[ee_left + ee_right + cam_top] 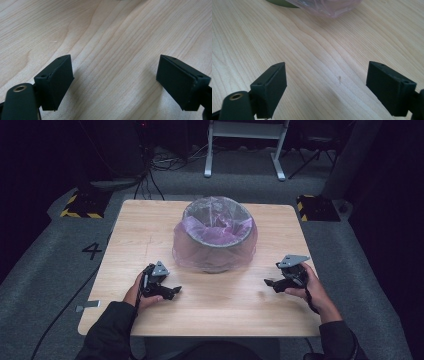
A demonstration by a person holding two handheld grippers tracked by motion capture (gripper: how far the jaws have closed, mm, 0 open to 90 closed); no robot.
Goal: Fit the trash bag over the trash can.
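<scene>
While the bin (215,236) with its pink bag (216,231) sits mid-table from above, untouched, the left gripper (115,82) gapes over bare wood, and the right gripper (326,87) gapes empty too, bag edge (329,7) just ahead, so everything's yet to do.

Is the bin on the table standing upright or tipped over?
Upright. The bin stands with its round opening facing up, and the purple bag lines it and hangs over its rim.

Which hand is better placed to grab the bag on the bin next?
Probably the right gripper: open, its own view already shows the pink bag ahead. The left gripper, also open, faces bare table.
</scene>
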